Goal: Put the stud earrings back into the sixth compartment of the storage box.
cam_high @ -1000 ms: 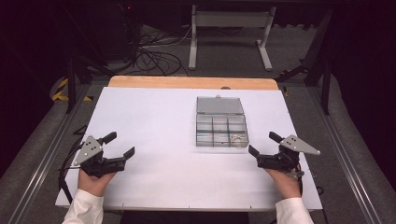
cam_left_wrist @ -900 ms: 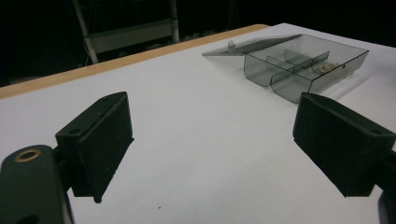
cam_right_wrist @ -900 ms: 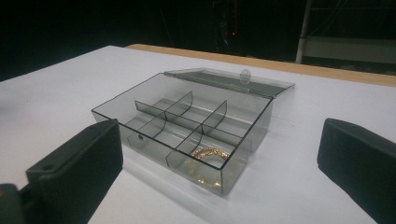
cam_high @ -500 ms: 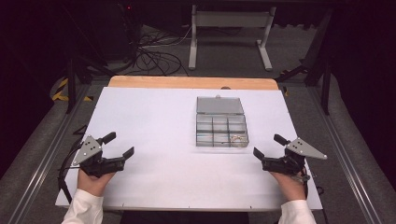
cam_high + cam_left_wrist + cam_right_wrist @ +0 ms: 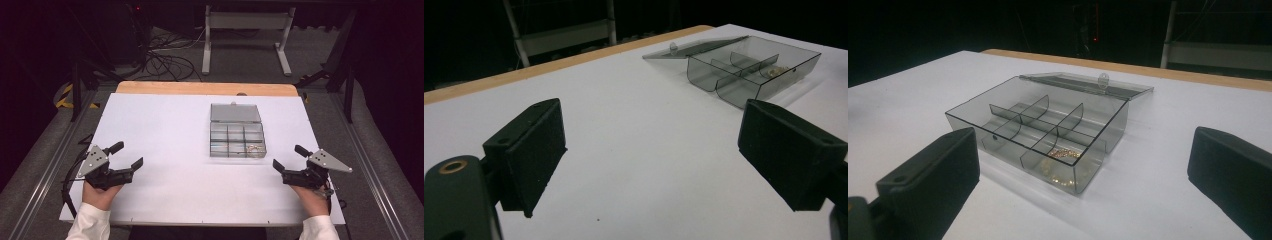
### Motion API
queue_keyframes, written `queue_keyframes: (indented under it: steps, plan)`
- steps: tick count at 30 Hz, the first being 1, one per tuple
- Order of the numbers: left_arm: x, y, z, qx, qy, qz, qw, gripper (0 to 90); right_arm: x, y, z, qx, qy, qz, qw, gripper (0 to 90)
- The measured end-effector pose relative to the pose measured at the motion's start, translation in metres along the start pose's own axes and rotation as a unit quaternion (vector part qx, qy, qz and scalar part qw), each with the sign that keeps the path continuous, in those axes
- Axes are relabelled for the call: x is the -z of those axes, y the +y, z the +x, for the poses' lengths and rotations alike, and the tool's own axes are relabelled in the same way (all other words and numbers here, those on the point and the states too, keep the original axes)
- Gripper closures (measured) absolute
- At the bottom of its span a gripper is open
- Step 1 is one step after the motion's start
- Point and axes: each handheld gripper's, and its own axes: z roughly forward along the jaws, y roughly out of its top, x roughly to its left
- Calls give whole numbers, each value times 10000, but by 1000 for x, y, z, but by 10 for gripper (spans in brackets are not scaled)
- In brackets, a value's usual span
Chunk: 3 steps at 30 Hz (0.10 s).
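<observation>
Organizer box (lid back) between left tool, right tool, both agape.

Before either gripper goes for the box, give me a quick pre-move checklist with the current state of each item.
1. Left gripper open, nothing held: ok.
2. Right gripper open, nothing held: ok.
3. Box lid folded back, compartments exposed: ok.
4. Small gold-coloured item lies in one compartment at the box's near right corner: ok; what it is: cannot tell.
5. Bare white table between each gripper and the box: ok.
6. Other compartments empty: cannot tell.
</observation>
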Motion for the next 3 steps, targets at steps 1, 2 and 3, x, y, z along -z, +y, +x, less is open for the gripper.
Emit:
queue_keyframes:
  steps: [1,2,3]
  plan:
    - [0,0,0,14,-2,-5,10000,125,0,0,0,-6,2,-6,10000,5]
    - [0,0,0,26,-3,6,10000,125,0,0,-1,-8,-17,0,10000,5]
    - [-1,-1,0,14,-11,25,10000,124,0,-1,-1,-25,-43,29,10000,5]
